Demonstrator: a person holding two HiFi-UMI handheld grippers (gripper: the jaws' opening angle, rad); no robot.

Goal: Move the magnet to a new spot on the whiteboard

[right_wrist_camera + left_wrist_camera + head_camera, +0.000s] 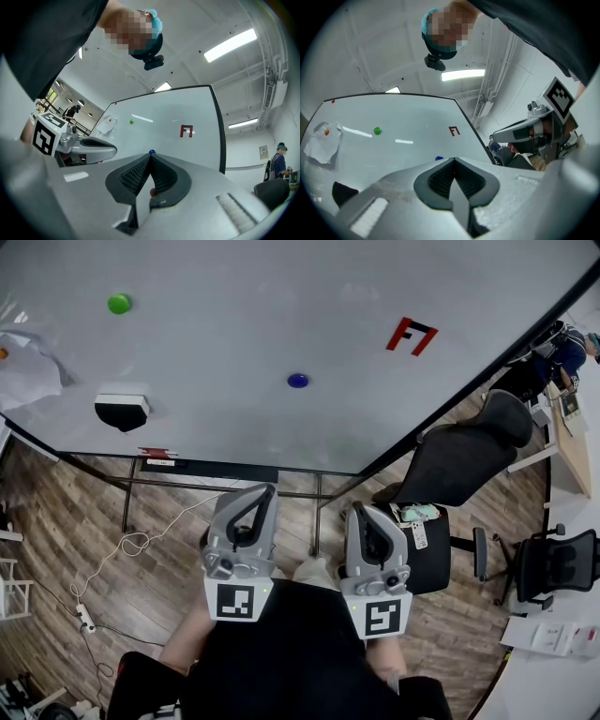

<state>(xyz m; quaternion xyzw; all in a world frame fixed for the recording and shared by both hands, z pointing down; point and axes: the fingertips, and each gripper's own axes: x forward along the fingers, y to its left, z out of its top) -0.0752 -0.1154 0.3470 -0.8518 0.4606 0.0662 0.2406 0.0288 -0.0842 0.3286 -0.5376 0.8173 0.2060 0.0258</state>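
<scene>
Nearest, at 6 o'clock in the head view, the left gripper (262, 491) and right gripper (361, 510) sit side by side close to the person's body, well short of the board (281, 287). Each gripper's own view shows its jaws pressed together with nothing between them; the left gripper view has the ribbed pads (440, 178) meeting along one seam, and the right gripper view shows the same.

Farther out, the board holds everything the task could mean. The blue magnet (298, 381) sits near the middle, roughly 12 o'clock from the grippers. An eraser (122, 406) clings at 9 o'clock, and the green magnet (119, 304) lies beyond it at 10 o'clock. A crumpled paper (28, 367) hangs at the far left edge, pinned by an orange magnet (326, 132). A red F (412, 336) marks the board at 1 o'clock.

As for progress, every magnet is on the board and neither gripper carries one. That fits a magnet yet to be fetched, and equally one already set down at its new spot with the grippers drawn back; the pictures do not settle which, nor which magnet is meant.

No box, tray or other container shows
</scene>
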